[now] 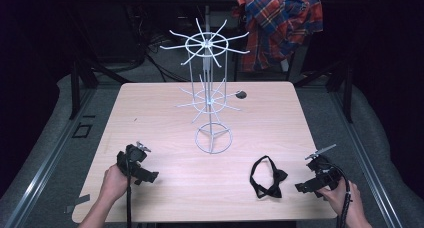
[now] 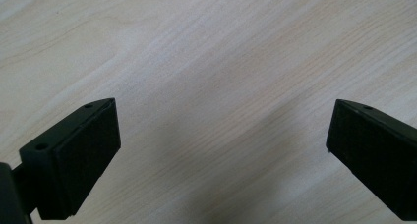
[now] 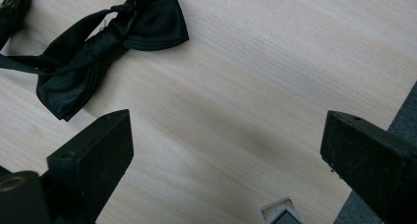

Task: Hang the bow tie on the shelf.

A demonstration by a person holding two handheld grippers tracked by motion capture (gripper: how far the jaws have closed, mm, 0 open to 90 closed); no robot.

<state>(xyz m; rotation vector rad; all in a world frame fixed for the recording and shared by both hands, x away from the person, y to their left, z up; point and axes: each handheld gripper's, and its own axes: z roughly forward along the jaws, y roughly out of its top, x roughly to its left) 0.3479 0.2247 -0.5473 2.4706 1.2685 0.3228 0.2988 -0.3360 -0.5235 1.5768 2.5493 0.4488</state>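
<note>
A black bow tie [image 1: 268, 177] lies flat on the pale wooden worktop [image 1: 165, 198], at the near right, its strap looped out toward the far side. The right claw [image 1: 302, 187] sits just right of it, near the worktop's right edge, held in the person's right hand [image 1: 341, 198]; its jaws stand wide apart with nothing between them, and in the right gripper view the bow tie [image 3: 105, 42] lies beyond and to the left of the jaws, not touching them. The left claw [image 1: 150, 177] rests at the near left, well apart from the bow tie, jaws also wide apart over bare wood. A white wire rack [image 1: 210, 95] stands upright mid-worktop, farther back.
</note>
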